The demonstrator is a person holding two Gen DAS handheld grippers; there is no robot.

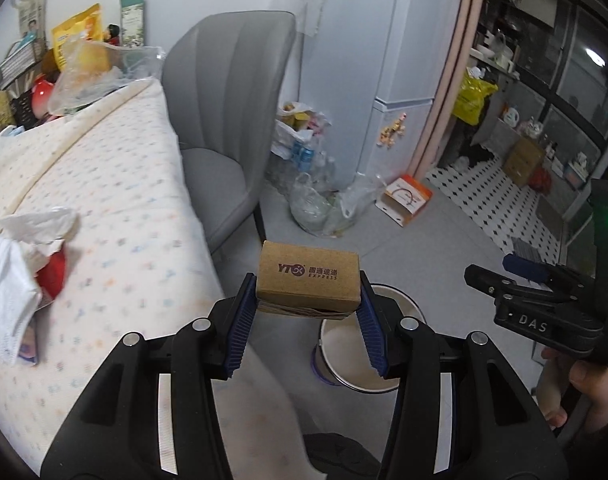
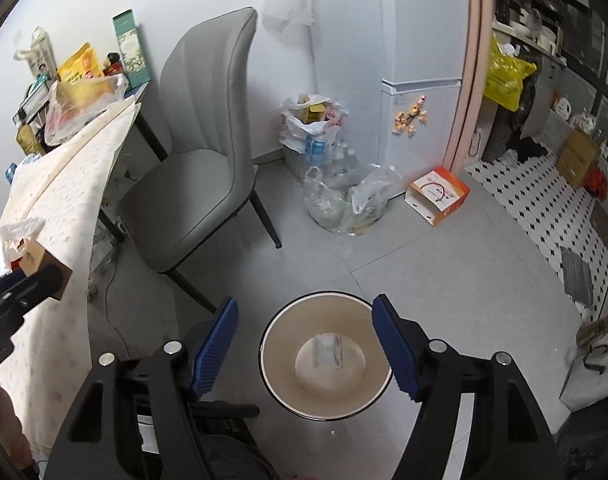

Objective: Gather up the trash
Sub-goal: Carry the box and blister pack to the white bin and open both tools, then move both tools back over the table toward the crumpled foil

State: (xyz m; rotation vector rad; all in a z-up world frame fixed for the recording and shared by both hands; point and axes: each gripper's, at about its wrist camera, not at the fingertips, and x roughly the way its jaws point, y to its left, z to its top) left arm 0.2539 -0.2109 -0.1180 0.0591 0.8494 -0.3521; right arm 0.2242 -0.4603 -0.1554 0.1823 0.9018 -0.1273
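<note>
The left tool is pinching the small cardboard box just above the white bin's far-left rim, so it should be sliding fully over the opening before letting go. The right tool is hanging spread and empty over that bin. Crumpled tissue is waiting on the dotted desk cloth at left, grey chair beyond.

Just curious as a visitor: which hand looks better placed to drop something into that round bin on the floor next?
The left. The left gripper already has its jaws shut on the small cardboard box, held just above the bin. The right gripper hangs over the bin too, but its jaws are open and hold nothing.
</note>
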